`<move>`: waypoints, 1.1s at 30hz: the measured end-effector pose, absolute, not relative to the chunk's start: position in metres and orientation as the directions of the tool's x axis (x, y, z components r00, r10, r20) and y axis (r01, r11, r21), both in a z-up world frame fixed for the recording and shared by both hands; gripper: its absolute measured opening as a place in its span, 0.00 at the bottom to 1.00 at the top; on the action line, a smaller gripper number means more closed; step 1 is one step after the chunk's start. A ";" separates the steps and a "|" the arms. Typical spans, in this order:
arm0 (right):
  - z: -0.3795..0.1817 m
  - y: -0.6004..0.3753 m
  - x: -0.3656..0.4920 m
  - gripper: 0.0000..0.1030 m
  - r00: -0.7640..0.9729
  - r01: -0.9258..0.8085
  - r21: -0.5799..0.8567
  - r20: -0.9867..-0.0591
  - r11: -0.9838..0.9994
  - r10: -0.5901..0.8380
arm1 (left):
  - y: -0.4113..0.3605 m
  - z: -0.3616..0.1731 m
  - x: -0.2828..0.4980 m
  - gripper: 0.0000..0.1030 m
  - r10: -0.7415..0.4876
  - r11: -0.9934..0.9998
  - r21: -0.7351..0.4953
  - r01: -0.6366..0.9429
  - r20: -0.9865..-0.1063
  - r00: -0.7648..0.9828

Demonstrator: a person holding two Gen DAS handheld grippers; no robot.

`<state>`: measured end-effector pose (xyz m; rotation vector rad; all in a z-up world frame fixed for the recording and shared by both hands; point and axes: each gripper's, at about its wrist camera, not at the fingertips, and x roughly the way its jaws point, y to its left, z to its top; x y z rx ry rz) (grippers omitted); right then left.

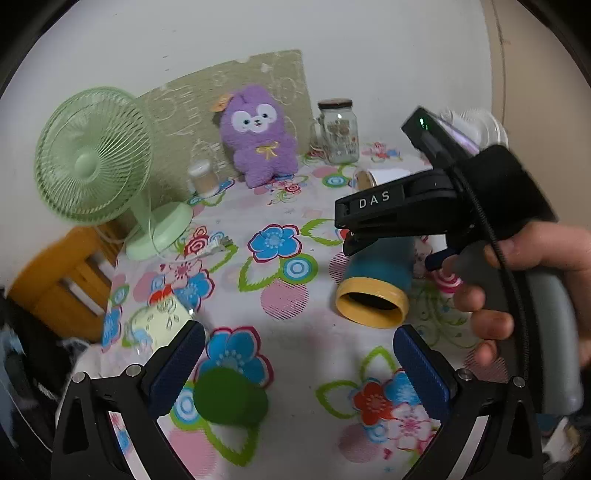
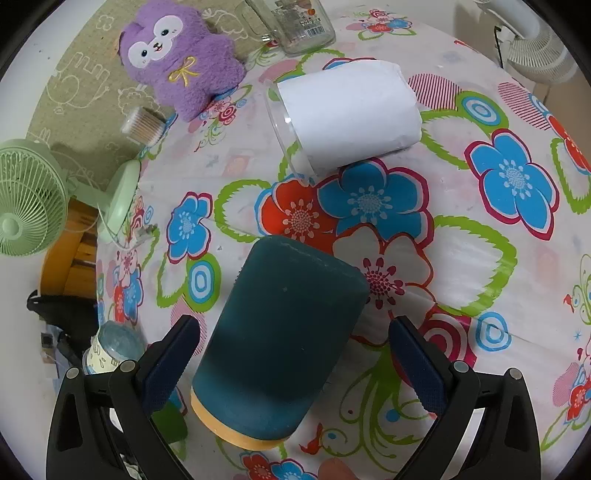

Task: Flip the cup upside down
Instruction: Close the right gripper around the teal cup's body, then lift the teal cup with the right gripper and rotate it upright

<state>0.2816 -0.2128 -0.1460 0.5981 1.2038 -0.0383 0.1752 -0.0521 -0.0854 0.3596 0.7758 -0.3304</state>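
Left wrist view: left gripper (image 1: 297, 363) hangs low over the table w/ its blue-padded fingers (image 1: 177, 363) spread wide, nothing between them, only a blurry dark green disc (image 1: 231, 397) under the lens. Looks parked out of the way so the other hand can work. Ahead, the teal cup with a yellow rim (image 1: 376, 286) lies on its side, mouth toward this cam. Right gripper (image 1: 349, 238), black, marked DAS, reaches down over the cup's body from the right; person's hand (image 1: 517, 291) on the grip. Can't tell from here if it touches.

Right wrist view: right gripper (image 2: 295, 363) straddles the teal cup (image 2: 280, 339), jaws wide apart, clear gaps both sides, so not gripping yet. Prob. lining up across the body to pinch & rotate it rim-down.

Surface & room: flowered plastic tablecloth (image 2: 480, 258), glossy, maybe slippery. Beyond the cup, a clear tumbler with white paper inside (image 2: 351, 118) on its side, near but apart. At back: purple plush toy (image 2: 181, 55), glass jar (image 2: 295, 22), pale green desk fan (image 1: 92, 158), white wall (image 1: 332, 29).
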 end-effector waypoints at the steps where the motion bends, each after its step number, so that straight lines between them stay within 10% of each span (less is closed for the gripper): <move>1: -0.146 -0.212 0.282 1.00 0.376 0.333 0.410 -0.884 0.849 0.279 | -0.054 -0.087 0.177 1.00 -0.159 0.883 0.194 0.428 -0.733 0.662; 33: -0.118 -0.189 0.253 0.71 0.368 0.088 0.483 -0.829 0.871 0.422 | -0.062 -0.096 0.147 1.00 -0.236 0.871 0.130 0.473 -0.735 0.636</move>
